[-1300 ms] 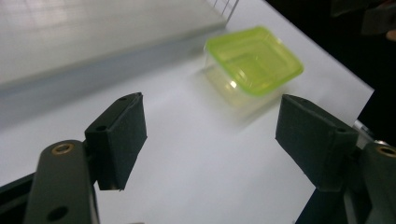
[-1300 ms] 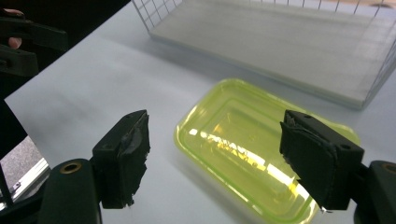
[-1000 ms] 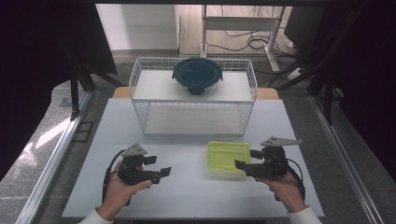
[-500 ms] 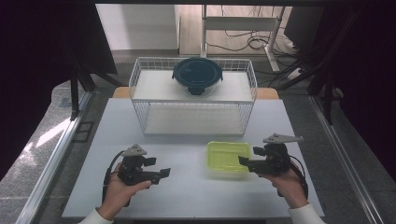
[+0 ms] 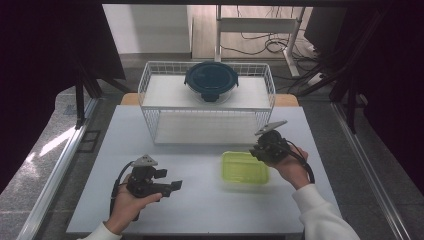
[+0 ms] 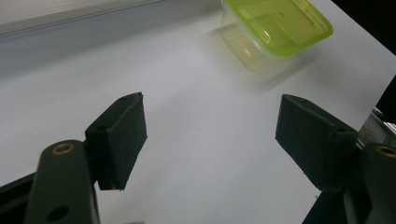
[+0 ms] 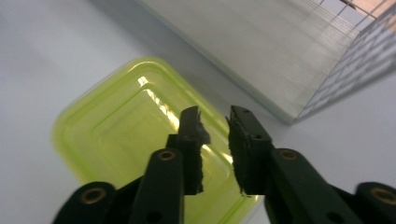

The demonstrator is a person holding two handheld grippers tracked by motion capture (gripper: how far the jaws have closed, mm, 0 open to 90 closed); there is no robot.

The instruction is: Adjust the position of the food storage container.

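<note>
Right gripper (image 7: 215, 140) hovered over the green-lidded container (image 7: 121, 140); its jaws had just been closing, a narrow empty gap remaining. Left gripper (image 6: 210, 140) stood wide, holding nothing.

Left gripper (image 5: 172, 186), lower left of the high view: black body carrying a grey three-cornered plate, black cable looping from its rear. Right gripper (image 5: 256, 151), centre right: matching black body, plate, trailing cable. Jaws (image 7: 215, 140) showing black padded blocks on arms, brass-coloured rivets glinting. White sleeves covering both forearms at the bottom edge.
</note>
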